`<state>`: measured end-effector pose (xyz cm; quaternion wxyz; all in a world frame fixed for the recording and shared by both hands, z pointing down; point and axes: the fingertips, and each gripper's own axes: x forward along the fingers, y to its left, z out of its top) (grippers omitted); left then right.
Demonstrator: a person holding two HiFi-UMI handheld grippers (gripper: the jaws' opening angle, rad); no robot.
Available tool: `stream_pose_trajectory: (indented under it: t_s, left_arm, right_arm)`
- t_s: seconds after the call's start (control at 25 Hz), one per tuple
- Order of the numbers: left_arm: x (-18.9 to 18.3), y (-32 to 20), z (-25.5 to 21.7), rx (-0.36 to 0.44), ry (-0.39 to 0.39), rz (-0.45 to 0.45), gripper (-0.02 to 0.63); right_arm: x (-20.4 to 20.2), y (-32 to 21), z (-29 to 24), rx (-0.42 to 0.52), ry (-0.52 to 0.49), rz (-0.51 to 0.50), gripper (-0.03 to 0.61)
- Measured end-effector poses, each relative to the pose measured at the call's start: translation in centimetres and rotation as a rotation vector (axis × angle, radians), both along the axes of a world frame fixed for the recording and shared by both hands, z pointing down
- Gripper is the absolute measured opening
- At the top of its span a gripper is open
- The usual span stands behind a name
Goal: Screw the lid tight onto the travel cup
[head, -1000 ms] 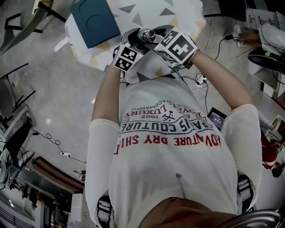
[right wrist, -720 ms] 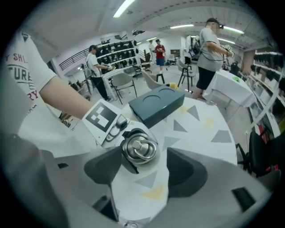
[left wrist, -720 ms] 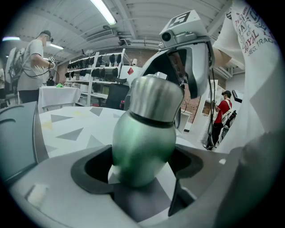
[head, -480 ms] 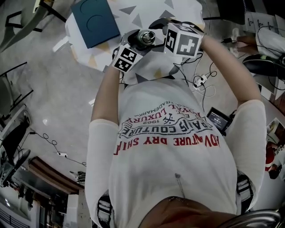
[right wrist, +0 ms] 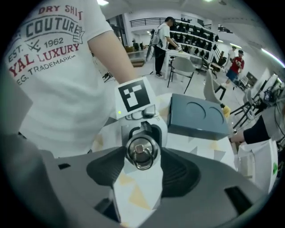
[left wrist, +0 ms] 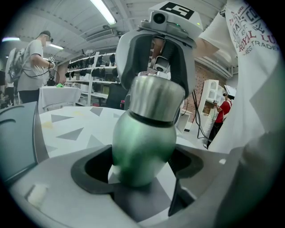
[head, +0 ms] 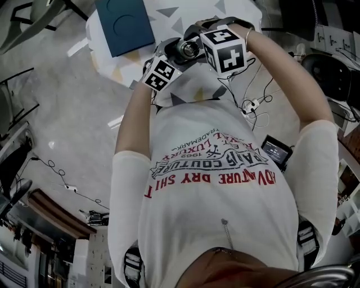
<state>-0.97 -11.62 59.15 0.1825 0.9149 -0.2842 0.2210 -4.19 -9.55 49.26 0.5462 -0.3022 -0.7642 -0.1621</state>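
Note:
A green travel cup point(left wrist: 142, 147) with a steel lid point(left wrist: 156, 95) is held upright over the table. My left gripper point(left wrist: 142, 165) is shut on the cup's rounded body. My right gripper point(right wrist: 142, 167) reaches over from the far side, and its fingers point(left wrist: 129, 67) straddle the lid. In the right gripper view the lid point(right wrist: 142, 152) shows end-on with its ring, between the jaws. Those jaws are closing with slim gaps left at the pads. In the head view the lid point(head: 188, 49) sits between both marker cubes.
A dark blue box point(head: 124, 22) lies on the white table point(head: 169, 11) with triangle print, just behind the cup. Cables and a power strip point(head: 253, 104) lie on the floor to the right. People and shelves stand far behind.
My right gripper has swung round the lid, its marker cube turning from flat to on edge and shifting left and up. The left gripper and cup have stayed put.

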Motion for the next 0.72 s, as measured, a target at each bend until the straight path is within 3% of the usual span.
stream_pose_trajectory:
  t_s: [0.16,0.32,0.48,0.72]
  left_arm:
    - [0.02,-0.02,-0.26,0.007,0.001,0.005,0.388]
    - [-0.04,0.07,0.28,0.004,-0.003,-0.001,0.388]
    - [0.03,0.04,0.11,0.007,0.0,0.001,0.387]
    - [-0.19,0.02,0.31,0.002,-0.004,-0.001,0.388]
  right_arm:
    - [-0.05,0.2,-0.01,-0.008,-0.013,-0.028,0.238]
    - [-0.11,0.12,0.02,-0.011,-0.038,0.039,0.236]
    - [-0.21,-0.13,-0.08,-0.025,-0.061,0.197,0.236]
    - [-0.55,-0.75,0.06,-0.039,-0.112,0.521,0.236]
